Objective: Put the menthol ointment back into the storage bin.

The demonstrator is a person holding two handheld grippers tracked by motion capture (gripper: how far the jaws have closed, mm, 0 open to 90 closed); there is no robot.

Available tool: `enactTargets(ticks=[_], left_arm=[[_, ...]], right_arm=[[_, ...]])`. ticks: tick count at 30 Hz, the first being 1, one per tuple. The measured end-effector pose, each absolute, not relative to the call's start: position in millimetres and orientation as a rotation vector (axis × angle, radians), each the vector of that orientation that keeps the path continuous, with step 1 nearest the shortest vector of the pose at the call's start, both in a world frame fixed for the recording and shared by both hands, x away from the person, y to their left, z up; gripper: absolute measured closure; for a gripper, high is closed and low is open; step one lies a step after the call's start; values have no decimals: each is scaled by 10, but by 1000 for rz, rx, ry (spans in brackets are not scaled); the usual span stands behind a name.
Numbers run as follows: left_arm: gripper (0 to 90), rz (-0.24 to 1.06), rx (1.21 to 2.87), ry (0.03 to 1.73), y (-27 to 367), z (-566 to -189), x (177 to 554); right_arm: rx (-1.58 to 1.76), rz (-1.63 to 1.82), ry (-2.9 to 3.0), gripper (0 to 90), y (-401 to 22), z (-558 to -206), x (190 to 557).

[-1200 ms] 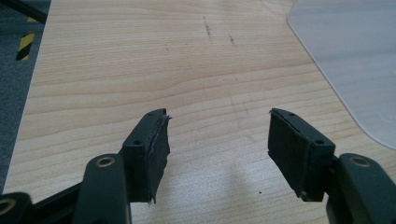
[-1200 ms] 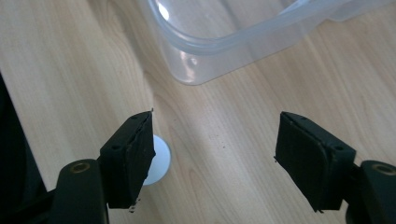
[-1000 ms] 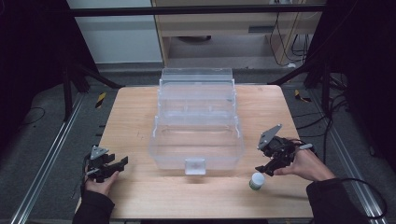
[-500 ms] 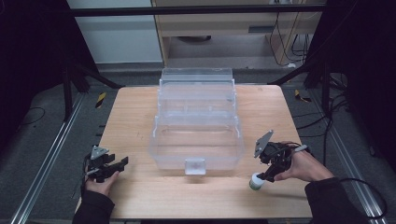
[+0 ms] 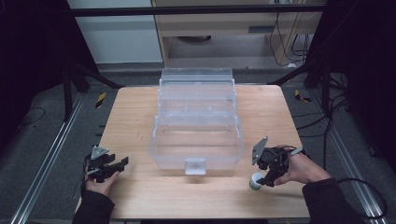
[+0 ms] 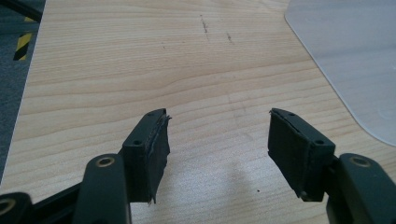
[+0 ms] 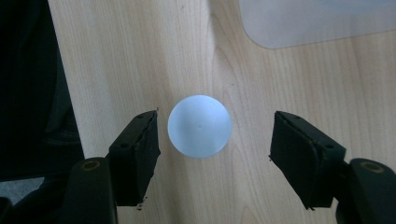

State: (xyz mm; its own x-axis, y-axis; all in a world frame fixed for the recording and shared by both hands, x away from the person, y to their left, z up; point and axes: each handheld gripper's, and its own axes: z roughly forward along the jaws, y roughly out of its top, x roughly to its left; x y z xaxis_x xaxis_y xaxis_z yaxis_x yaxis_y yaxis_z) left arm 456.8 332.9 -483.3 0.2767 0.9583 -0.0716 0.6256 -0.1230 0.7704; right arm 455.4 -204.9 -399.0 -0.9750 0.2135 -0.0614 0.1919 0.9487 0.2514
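Note:
A small white-capped jar (image 5: 255,181) stands on the wooden table (image 5: 140,112) near the front right. From above, in the right gripper view, its round pale cap (image 7: 199,126) lies between the two black jaws, which are spread wide and do not touch it. My right gripper (image 5: 267,179) (image 7: 215,140) hangs open directly over the jar. My left gripper (image 5: 119,166) (image 6: 217,137) rests open at the front left of the table, nothing between its jaws.
A clear plastic tiered box (image 5: 196,122) stands in the middle of the table, its front latch (image 5: 195,165) facing the person. Its rounded corner (image 6: 345,60) (image 7: 308,23) appears in both gripper views. Metal rails and cables run on the floor on both sides.
My right gripper has moved down and toward the front, from beside the box to directly over the jar. The left gripper has stayed where it was.

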Motion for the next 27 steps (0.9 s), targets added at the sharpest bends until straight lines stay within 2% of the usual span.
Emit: enactTargets(ticks=[27], left_arm=[[377,596,1840,1431,3327,-4836,4570]], right_arm=[[204,277,3059,404,-1944,-4189,4529]])
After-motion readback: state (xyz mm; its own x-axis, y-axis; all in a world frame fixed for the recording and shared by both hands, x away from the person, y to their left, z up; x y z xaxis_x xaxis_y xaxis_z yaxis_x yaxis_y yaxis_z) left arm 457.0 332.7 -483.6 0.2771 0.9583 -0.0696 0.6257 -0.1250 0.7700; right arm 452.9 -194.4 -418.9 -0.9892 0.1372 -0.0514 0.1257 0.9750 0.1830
